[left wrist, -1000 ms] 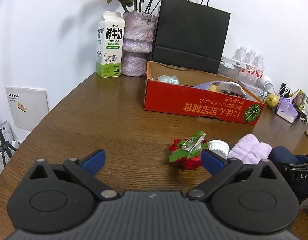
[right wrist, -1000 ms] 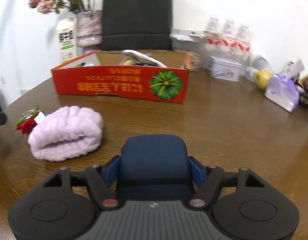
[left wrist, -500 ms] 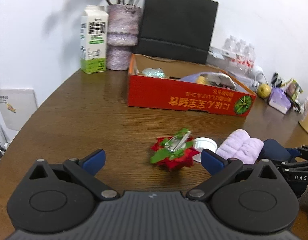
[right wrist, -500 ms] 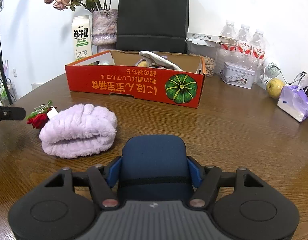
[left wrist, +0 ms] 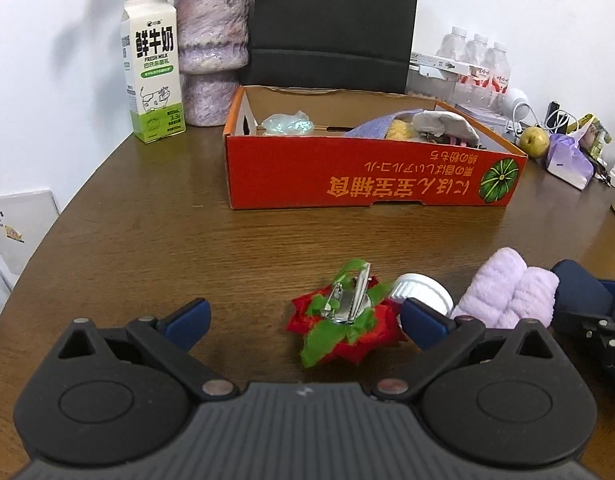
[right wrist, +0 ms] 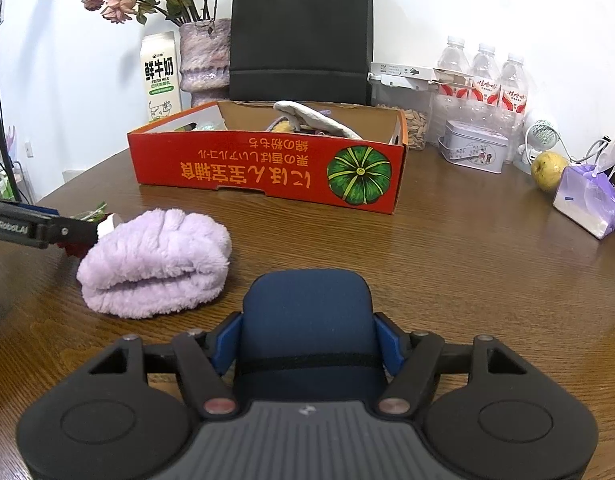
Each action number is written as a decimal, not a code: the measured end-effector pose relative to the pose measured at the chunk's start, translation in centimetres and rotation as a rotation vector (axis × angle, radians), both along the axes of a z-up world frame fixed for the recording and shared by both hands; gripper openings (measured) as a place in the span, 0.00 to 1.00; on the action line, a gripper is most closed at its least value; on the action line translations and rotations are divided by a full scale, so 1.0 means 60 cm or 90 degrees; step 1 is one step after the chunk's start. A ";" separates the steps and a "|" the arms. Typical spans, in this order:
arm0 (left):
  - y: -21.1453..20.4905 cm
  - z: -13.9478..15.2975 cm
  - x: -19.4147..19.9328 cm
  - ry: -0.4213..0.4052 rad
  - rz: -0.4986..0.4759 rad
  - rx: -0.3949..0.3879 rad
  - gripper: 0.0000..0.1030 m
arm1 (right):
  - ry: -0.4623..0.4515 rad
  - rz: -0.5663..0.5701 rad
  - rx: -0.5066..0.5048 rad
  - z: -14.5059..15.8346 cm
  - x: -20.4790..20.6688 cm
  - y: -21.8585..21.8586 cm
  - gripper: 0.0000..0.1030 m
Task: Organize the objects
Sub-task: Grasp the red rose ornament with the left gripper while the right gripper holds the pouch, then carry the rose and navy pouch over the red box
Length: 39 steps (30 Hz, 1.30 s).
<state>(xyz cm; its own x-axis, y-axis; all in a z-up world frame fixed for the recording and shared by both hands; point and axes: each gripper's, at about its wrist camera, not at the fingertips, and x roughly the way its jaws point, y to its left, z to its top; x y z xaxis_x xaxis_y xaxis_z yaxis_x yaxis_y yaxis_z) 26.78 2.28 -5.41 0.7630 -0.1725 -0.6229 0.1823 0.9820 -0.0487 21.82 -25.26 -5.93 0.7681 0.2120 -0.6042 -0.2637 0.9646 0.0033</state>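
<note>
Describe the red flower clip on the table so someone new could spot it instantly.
Start at the red cardboard box on the wooden table. Nearer the camera lie a white cap and a fluffy lilac towel. The flower clip is left of both: red petals, green leaves, a metal clasp facing up.

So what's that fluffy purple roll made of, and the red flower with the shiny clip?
The fluffy purple roll looks like soft plush cloth, a towel perhaps: its surface is fuzzy and it folds in thick rolls. The red flower with green leaves seems to be fake, fabric or plastic; its shiny clip looks like bare metal, silvery and reflective.
</note>
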 end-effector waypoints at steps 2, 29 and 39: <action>-0.003 -0.003 0.002 0.000 -0.003 0.002 1.00 | 0.000 0.000 0.000 0.000 0.000 0.000 0.66; -0.010 0.006 -0.026 -0.042 -0.019 -0.010 0.32 | -0.005 -0.016 -0.015 0.000 -0.003 0.003 0.67; -0.016 0.013 -0.039 -0.060 -0.015 -0.010 0.30 | -0.032 -0.019 -0.027 0.005 -0.013 0.008 0.62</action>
<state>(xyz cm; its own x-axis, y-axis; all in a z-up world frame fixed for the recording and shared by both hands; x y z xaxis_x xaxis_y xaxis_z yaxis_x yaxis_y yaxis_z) 24.43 1.30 -4.63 0.8137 -0.2008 -0.5456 0.2102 0.9766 -0.0459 21.05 -24.80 -5.62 0.8035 0.1640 -0.5723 -0.2340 0.9709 -0.0502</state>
